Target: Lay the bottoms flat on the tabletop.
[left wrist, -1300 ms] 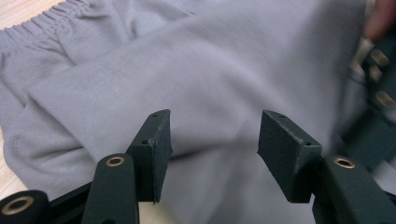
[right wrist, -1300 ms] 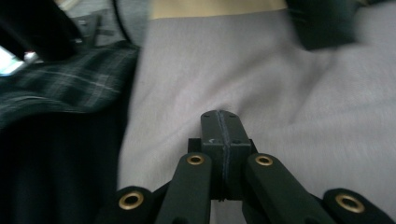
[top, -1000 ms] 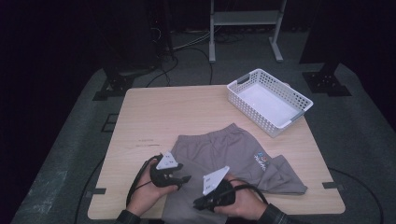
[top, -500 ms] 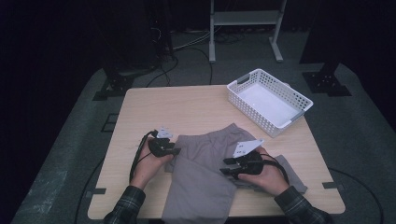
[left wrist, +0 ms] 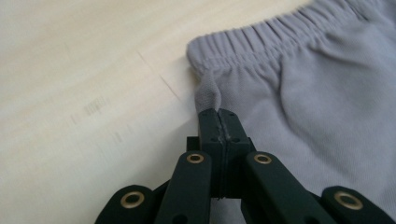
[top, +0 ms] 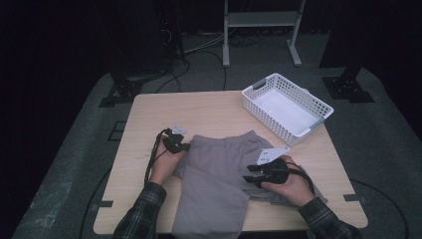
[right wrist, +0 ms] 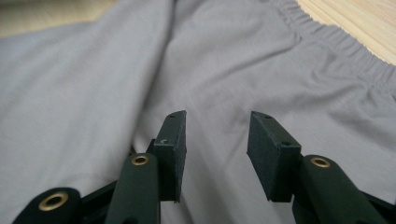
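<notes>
Grey shorts [top: 224,169] lie crumpled on the wooden table [top: 199,109], one part reaching the front edge. My left gripper [top: 185,147] is at the shorts' left edge. In the left gripper view its jaws [left wrist: 219,114] have just been closing and are shut on a pinch of grey cloth just below the elastic waistband [left wrist: 261,39]. My right gripper [top: 247,179] rests over the right part of the shorts. Its jaws [right wrist: 215,130] have just been opening and stand open above the cloth [right wrist: 93,70], with nothing between them.
A white plastic basket [top: 259,102] stands empty at the table's back right corner. Bare wood lies behind and to the left of the shorts. Cables trail from both grippers, and dark floor with stands surrounds the table.
Both hands have moved apart from the front middle, the left to the shorts' left edge, the right toward the right side. The shorts have shifted, with cloth now reaching the front edge.
</notes>
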